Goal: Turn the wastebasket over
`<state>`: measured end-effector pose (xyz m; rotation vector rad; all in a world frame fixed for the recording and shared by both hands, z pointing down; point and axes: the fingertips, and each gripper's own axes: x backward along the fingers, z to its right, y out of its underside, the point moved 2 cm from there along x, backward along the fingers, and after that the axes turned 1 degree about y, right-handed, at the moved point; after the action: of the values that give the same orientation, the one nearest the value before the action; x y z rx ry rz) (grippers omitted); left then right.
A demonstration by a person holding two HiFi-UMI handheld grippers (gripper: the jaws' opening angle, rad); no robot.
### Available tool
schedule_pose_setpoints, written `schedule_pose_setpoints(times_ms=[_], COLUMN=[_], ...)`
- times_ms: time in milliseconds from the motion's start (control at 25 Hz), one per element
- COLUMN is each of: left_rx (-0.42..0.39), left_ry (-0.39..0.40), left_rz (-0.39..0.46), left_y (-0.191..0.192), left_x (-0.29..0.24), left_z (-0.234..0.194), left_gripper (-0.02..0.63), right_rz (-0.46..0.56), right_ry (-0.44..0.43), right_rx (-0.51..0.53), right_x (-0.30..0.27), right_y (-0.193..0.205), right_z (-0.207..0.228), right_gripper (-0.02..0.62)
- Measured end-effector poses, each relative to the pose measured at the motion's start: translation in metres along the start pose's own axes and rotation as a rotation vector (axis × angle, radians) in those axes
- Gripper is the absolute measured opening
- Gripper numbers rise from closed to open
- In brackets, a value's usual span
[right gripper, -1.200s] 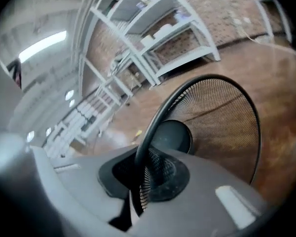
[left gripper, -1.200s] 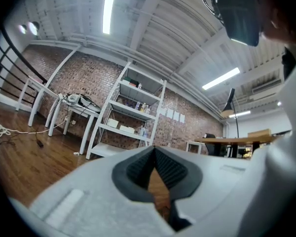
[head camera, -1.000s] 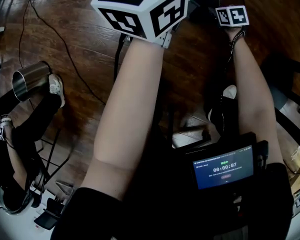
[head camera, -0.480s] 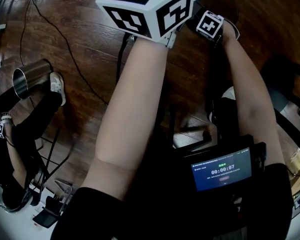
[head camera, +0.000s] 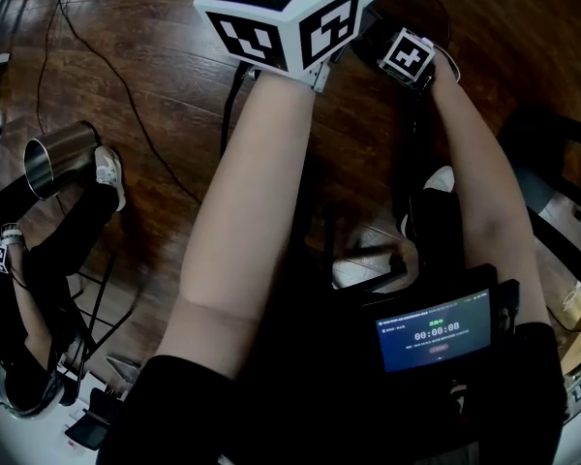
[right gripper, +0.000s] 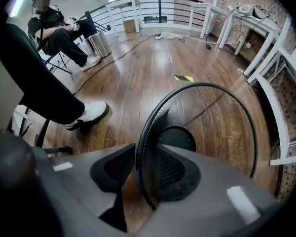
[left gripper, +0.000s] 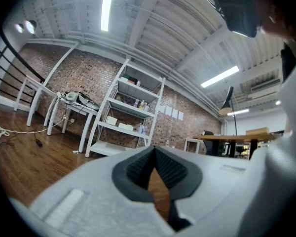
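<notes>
Wood floor (head camera: 145,66) fills the head view. Brick wall (left gripper: 84,78) is at the far end of the left gripper view, with a white shelving unit (left gripper: 130,115) against it and a white table (left gripper: 71,105) beside that.

Wastebasket (right gripper: 222,127): black wire mesh, standing upright on the floor with its mouth up. The solid round base shows through the opening. Not turned over yet.

Right gripper (right gripper: 143,163) points steeply down at the near side of the basket. The rim passes between the jaws, one pad outside the wall and one inside. Jaws are opening. There's a visible gap between the outer pad and the rim, so there's no clamp on it now.

Left gripper (left gripper: 154,154) is held level, facing the shelving. Jaws are together at the tips and nothing is between them. Its marker cube (head camera: 286,13) is top centre in the head view, ahead of the left forearm. The right gripper's smaller cube (head camera: 408,54) sits just right of it.

Seated person (right gripper: 59,31) is in the far corner of the right gripper view, well away from the basket. A shiny metal bin (right gripper: 99,43) stands next to that person's legs.

A dark-trousered leg with a white shoe (right gripper: 89,113) is near the basket's left side, not touching it.

Screen (head camera: 434,329) at the wearer's waist shows a timer.

Yellow-black tape mark (right gripper: 184,78) is on the floor just beyond the basket.
</notes>
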<state>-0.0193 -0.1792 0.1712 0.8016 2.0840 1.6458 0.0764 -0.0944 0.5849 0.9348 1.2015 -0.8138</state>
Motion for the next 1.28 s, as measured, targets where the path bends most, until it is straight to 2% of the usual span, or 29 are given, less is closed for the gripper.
schedule_pose_setpoints(times_ms=[80,160,200,280,320,400,480,600,680,840,1080,1280], left_rx=[-0.011,-0.031,-0.043,-0.066,-0.074,-0.079,-0.074,-0.085,-0.094,-0.11,-0.1,-0.111], left_ry=[0.009,0.023,0.031,0.043,0.051,0.079,0.11,0.15,0.172,0.181,0.161,0.175], left_rz=[-0.012,-0.027,-0.039,-0.061,-0.069,-0.094,-0.138,-0.178,-0.171,-0.159,-0.175,-0.191], left_y=[0.004,0.007,0.01,0.015,0.018,0.029,0.046,0.064,0.065,0.068,0.075,0.08], left_x=[-0.002,-0.005,-0.006,-0.01,-0.012,-0.017,-0.019,-0.022,-0.024,-0.023,-0.026,-0.03], left_z=[0.004,0.014,0.019,0.027,0.032,0.043,0.056,0.072,0.084,0.094,0.088,0.09], left_gripper=[0.003,0.003,0.003,0.003,0.003,0.003,0.003,0.003,0.003,0.003,0.003,0.003], right_rz=[0.079,0.202,0.278,0.481,0.605,0.856,1.064,1.28,1.352,1.396,1.379,1.368], right_ry=[0.001,0.074,0.108,0.154,0.17,0.204,0.241,0.275,0.304,0.334,0.364,0.361], right_rx=[0.001,0.034,0.026,-0.059,-0.124,-0.256,-0.361,-0.424,-0.417,-0.359,-0.232,-0.258], right_x=[0.025,0.055,0.072,0.115,0.14,0.198,0.251,0.31,0.335,0.361,0.375,0.37], right_y=[-0.006,-0.013,-0.016,-0.021,-0.022,-0.023,-0.019,-0.012,-0.008,-0.005,-0.01,0.001], right_z=[-0.007,-0.003,0.0,0.007,0.012,0.018,0.016,0.003,-0.004,-0.006,-0.009,-0.001], right_gripper=[0.14,0.136,0.112,0.025,0.009,0.009,0.009,0.009,0.009,0.009,0.009,0.009])
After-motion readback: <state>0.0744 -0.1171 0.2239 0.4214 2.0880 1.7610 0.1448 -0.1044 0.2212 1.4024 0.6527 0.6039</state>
